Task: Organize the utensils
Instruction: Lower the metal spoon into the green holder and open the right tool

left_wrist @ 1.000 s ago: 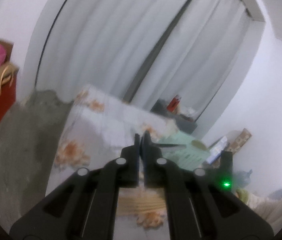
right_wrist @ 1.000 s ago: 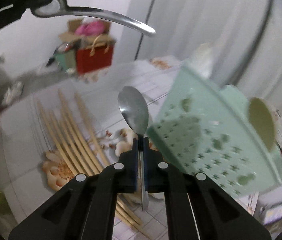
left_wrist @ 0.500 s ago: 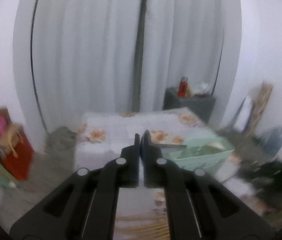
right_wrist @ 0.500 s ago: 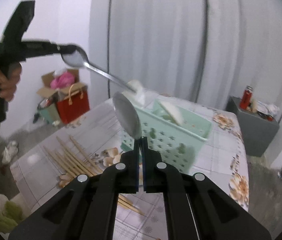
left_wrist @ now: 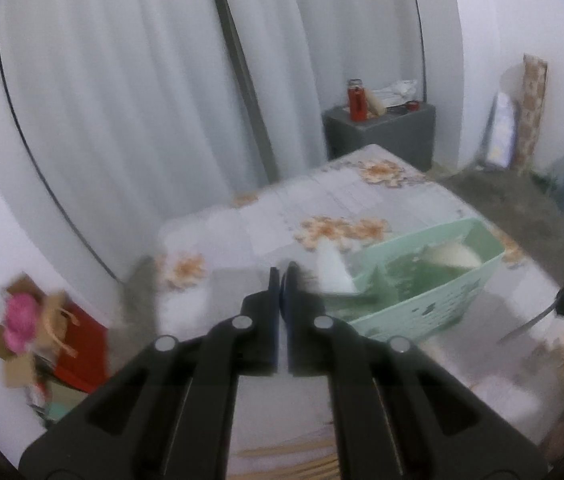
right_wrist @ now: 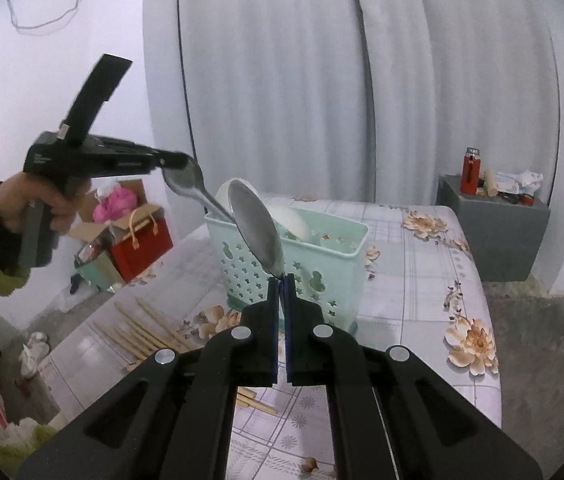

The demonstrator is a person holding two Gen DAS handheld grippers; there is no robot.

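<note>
Floral oilcloth covers the table (right_wrist: 421, 280), pale checks with orange blossoms. Grey curtains (right_wrist: 321, 80) hang behind it, a dark cabinet (right_wrist: 493, 232) with a red bottle (right_wrist: 471, 172) stands to the right, and a red bag (right_wrist: 142, 244) sits on the bare floor to the left.

Motion blur smears the left wrist view; there the basket (left_wrist: 421, 292) and its white contents are soft shapes, and chopsticks (left_wrist: 289, 450) are cut off at the bottom edge. What the left gripper's (left_wrist: 280, 276) tips hold cannot be made out in that view.

The right wrist view shows more. The basket (right_wrist: 293, 268) is mint green, pierced with stars, upright on the table, white spoons (right_wrist: 289, 220) leaning inside. The right gripper (right_wrist: 280, 280) has its fingers pressed together on the neck of a steel spoon (right_wrist: 256, 228), bowl up, in front of the basket. The left gripper (right_wrist: 180, 160), in a hand (right_wrist: 48, 200) with a green cuff, pinches a second steel spoon (right_wrist: 192, 184) by its bowl, handle slanting down into the basket. Chopsticks (right_wrist: 150, 332) lie loose on the table at left.
</note>
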